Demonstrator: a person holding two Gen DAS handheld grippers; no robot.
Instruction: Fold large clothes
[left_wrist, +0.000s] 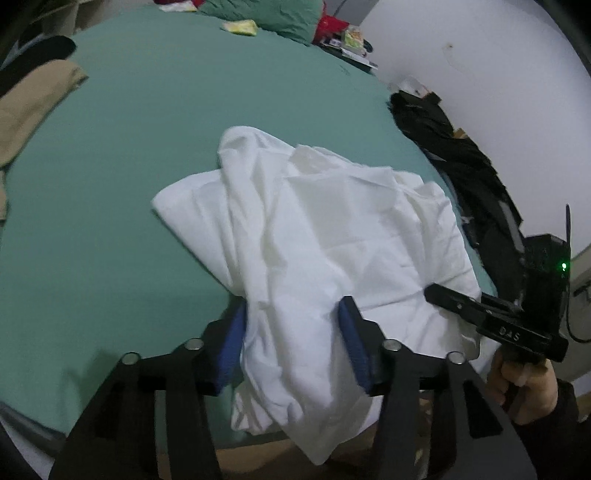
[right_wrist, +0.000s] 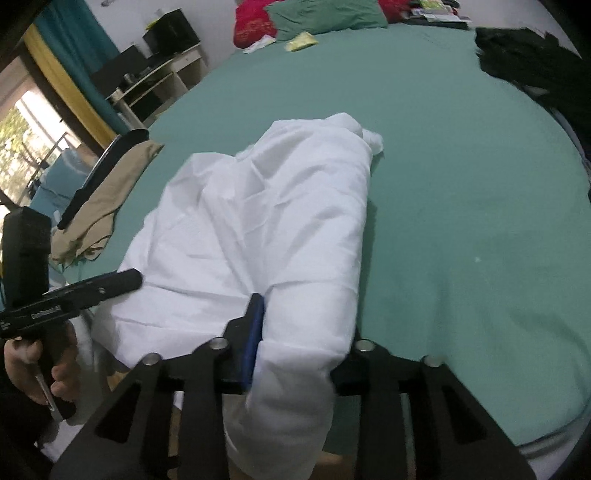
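Tongs (left_wrist: 293, 334) (right_wrist: 295, 332) angle downward, each straddling bunched white garment (left_wrist: 314, 236).

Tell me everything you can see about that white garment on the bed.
The white garment is thin, creased cloth, loosely bunched and partly folded on the green bed sheet. Its near end hangs over the bed's edge. Both the left gripper and right gripper have bunches of it between their fingers.
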